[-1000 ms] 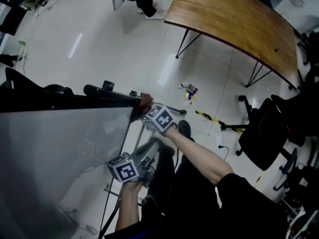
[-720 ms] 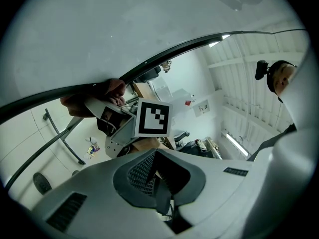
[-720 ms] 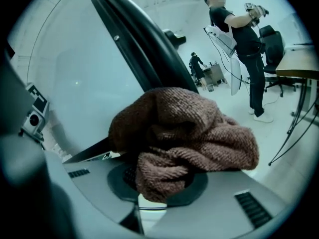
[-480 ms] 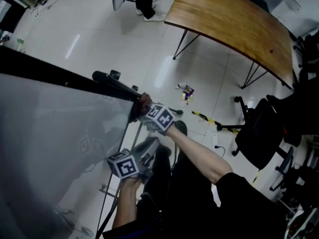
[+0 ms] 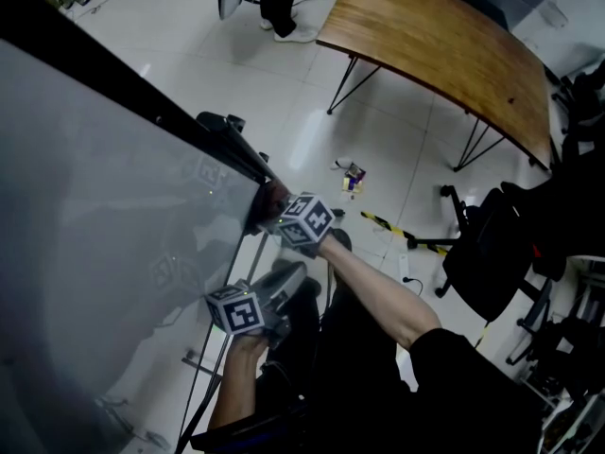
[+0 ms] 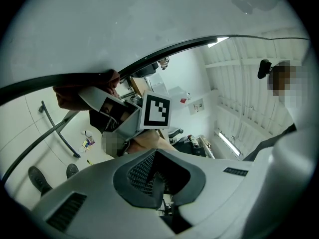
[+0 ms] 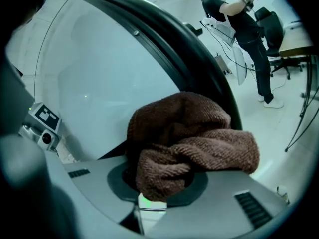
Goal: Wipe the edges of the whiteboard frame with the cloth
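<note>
The whiteboard (image 5: 113, 197) fills the left of the head view, its black frame (image 5: 142, 97) running down from the top left to a corner. A brown cloth (image 5: 270, 200) is pressed on that corner, with my right gripper (image 5: 276, 210) shut on it. In the right gripper view the bunched cloth (image 7: 189, 138) sits between the jaws against the frame (image 7: 174, 49). My left gripper (image 5: 288, 277) hangs lower, beside the board's right edge, shut with nothing in it. In the left gripper view the frame (image 6: 174, 46) arcs above the cloth (image 6: 75, 91).
A wooden table (image 5: 444, 45) stands at the back right. A black office chair (image 5: 492, 253) is at the right. Small litter (image 5: 354, 176) lies on the white floor. A person (image 7: 239, 19) stands in the background. The board's stand (image 5: 213, 386) is below.
The whiteboard now takes up more of the head view and its top edge slopes more steeply. The cloth and right gripper stay at the corner. The left gripper has hardly moved.
</note>
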### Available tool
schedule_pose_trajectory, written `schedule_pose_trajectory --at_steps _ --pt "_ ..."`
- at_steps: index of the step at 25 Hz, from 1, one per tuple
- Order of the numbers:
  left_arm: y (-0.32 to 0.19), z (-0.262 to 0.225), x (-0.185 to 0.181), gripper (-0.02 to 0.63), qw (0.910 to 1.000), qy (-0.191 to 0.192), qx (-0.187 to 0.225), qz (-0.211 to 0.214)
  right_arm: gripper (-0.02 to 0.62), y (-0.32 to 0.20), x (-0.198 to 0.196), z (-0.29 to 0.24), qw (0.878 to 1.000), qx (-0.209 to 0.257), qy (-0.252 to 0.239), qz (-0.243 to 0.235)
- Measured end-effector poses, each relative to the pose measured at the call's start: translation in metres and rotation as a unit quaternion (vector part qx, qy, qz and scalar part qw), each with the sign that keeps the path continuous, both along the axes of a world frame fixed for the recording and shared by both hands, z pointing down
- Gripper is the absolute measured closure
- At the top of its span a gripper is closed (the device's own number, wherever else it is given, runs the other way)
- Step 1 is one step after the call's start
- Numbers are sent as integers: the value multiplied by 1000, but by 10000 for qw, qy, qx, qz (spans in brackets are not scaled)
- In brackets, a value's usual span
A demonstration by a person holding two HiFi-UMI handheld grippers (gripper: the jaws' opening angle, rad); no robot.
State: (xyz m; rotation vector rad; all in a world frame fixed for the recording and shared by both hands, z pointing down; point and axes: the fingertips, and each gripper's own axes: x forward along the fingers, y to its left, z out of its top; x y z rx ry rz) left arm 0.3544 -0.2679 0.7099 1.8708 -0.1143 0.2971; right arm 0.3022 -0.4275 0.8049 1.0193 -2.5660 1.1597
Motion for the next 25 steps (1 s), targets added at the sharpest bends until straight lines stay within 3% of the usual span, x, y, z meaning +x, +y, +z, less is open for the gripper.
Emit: schedule_pose_trajectory --at_steps 6,17,22,25 --pt "7 -6 -6 620 9996 207 7 165 522 8 -10 2 9962 -522 -686 -117" --pt "23 -10 -15 620 9986 368 -142 357 520 24 -20 -10 9918 -787 -987 -176" --pt "17 -20 -10 620 9982 564 -144 142 520 33 -12 -21 9879 -890 -1256 -205" --pt "8 -33 -12 620 9978 620 -122 -179 520 44 -6 -40 9818 -898 -1656 -238"
